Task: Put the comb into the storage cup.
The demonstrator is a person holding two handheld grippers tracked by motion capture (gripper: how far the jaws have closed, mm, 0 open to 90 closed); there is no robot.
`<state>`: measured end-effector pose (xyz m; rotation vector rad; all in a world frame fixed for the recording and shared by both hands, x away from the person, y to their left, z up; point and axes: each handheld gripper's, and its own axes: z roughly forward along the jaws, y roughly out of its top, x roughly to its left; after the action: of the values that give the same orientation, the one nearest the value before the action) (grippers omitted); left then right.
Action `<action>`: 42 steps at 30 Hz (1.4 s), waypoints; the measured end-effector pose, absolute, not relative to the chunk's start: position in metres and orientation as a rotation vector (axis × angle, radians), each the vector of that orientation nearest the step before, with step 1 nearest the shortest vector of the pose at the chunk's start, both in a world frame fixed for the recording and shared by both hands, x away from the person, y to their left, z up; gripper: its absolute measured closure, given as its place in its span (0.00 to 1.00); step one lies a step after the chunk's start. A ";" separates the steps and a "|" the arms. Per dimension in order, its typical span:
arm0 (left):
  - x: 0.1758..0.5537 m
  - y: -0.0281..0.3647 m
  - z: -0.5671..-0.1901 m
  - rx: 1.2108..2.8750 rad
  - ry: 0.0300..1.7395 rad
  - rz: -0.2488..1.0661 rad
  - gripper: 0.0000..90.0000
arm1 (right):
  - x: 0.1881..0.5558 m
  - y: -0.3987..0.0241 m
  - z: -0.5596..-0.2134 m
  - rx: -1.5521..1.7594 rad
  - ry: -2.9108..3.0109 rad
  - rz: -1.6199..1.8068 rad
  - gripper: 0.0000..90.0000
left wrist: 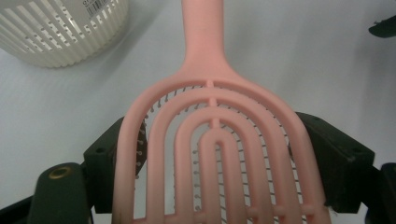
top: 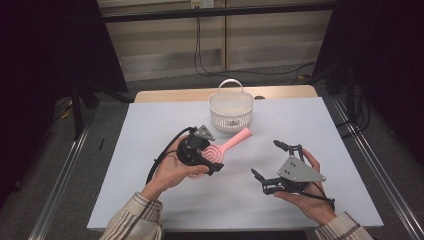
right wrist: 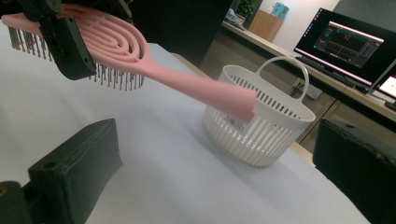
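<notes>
Hairbrush (top: 226, 146), pink, is sitting clamped in the left gripper (top: 207, 159) near the white basket (top: 230, 111) above the tabletop (top: 150, 130). Left gripper view: fingers (left wrist: 105, 158) are squeezing its head. Right gripper view: right gripper's (top: 270, 162) fingers (right wrist: 74, 172) are standing apart, holding nothing.

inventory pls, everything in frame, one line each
hairbrush: 1, pink, held off the table by its head, handle toward the basket
basket: 1, white, slotted, with handle, far middle of the table
table: 1, white top
monitor: 1, lit, on a bench behind the table
left gripper: 1, black, jaws clamped on the brush head's sides
right gripper: 1, black with grey plate, jaws apart, nothing between them
hands: 2, one on each gripper
</notes>
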<state>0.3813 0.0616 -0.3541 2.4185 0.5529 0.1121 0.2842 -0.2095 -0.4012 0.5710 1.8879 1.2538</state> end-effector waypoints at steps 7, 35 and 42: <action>0.379 0.057 -0.353 2.448 0.534 0.101 0.23 | 0.286 -0.196 -0.397 0.474 1.906 1.181 0.02; 0.374 0.035 -0.363 2.525 0.479 0.057 0.23 | 0.283 -0.155 -0.413 0.089 1.897 0.756 0.29; 0.372 0.034 -0.365 2.534 0.463 0.030 0.23 | 0.281 -0.145 -0.424 0.010 1.875 0.651 0.39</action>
<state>0.3723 0.0342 -0.3654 2.5345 0.4631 0.0301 0.2806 -0.1450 -0.4241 0.0102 1.8752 0.6511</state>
